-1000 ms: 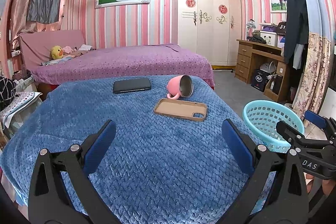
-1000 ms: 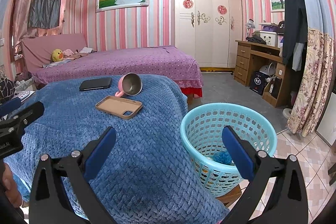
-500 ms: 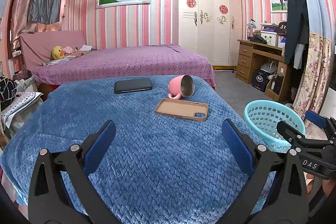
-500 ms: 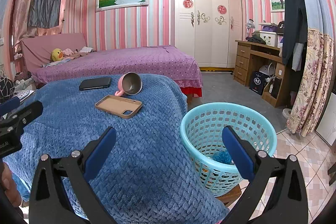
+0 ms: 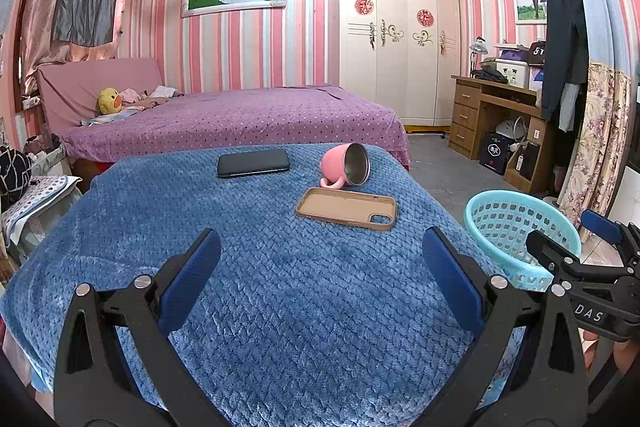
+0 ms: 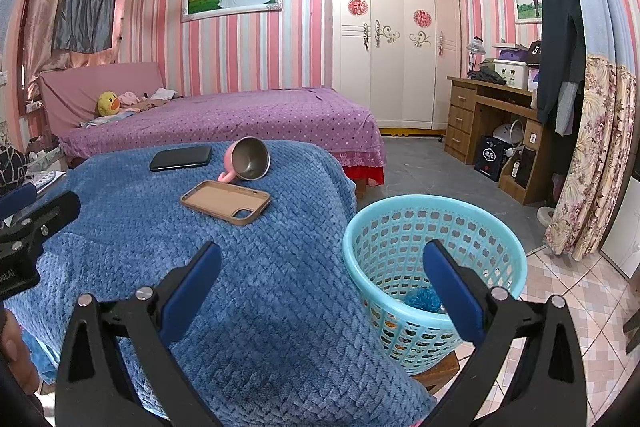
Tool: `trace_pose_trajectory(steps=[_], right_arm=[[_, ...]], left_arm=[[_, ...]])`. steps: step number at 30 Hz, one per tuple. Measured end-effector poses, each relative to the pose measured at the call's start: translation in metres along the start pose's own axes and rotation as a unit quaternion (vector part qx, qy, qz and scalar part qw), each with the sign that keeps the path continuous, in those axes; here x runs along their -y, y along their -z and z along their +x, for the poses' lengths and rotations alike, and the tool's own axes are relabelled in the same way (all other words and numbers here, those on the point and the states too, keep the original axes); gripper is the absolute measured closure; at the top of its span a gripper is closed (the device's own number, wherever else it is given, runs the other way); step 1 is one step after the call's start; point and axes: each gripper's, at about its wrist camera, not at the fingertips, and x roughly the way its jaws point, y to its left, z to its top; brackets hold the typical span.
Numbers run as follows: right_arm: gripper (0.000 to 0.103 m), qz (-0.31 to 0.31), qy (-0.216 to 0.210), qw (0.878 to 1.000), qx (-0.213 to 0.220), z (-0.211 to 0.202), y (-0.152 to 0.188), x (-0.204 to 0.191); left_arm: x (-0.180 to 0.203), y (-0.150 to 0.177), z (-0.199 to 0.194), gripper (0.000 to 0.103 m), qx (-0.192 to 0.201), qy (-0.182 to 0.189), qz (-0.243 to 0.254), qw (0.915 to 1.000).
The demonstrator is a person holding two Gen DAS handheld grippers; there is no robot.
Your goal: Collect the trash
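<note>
A turquoise basket [image 6: 434, 259] stands on a low wooden stool beside the blue-blanketed table [image 6: 240, 275]; it holds a blue crumpled item [image 6: 422, 297] and other bits. It also shows in the left wrist view [image 5: 516, 227]. My left gripper [image 5: 320, 267] is open and empty over the near part of the blanket [image 5: 280, 287]. My right gripper [image 6: 320, 275] is open and empty at the table's right edge, its right finger over the basket. A pink mug [image 5: 346, 169] lies on its side, with a tan phone case [image 5: 346, 209] and a black phone [image 5: 254, 163] nearby.
A purple bed [image 5: 240, 119] stands behind the table. A white wardrobe [image 5: 396, 35] and wooden desk [image 5: 496, 123] are at the back right. A floral curtain [image 6: 596, 163] hangs at the right. Tiled floor [image 6: 568, 291] lies beyond the basket.
Both views have shifted very slightly; the mug, case and phone sit a touch further right in the left view. Both grippers stay open and empty.
</note>
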Motion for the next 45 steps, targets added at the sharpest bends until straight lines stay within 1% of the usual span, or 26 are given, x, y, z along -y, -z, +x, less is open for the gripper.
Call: trace_pose_trajectory(steps=[45], right_arm=[[0.004,-0.005,0.0,1.0,0.005,-0.0034,-0.0004,-0.0047]], left_arm=[[-0.0068,0.0011,0.0005,0.006,0.001,-0.003,-0.001,1.0]])
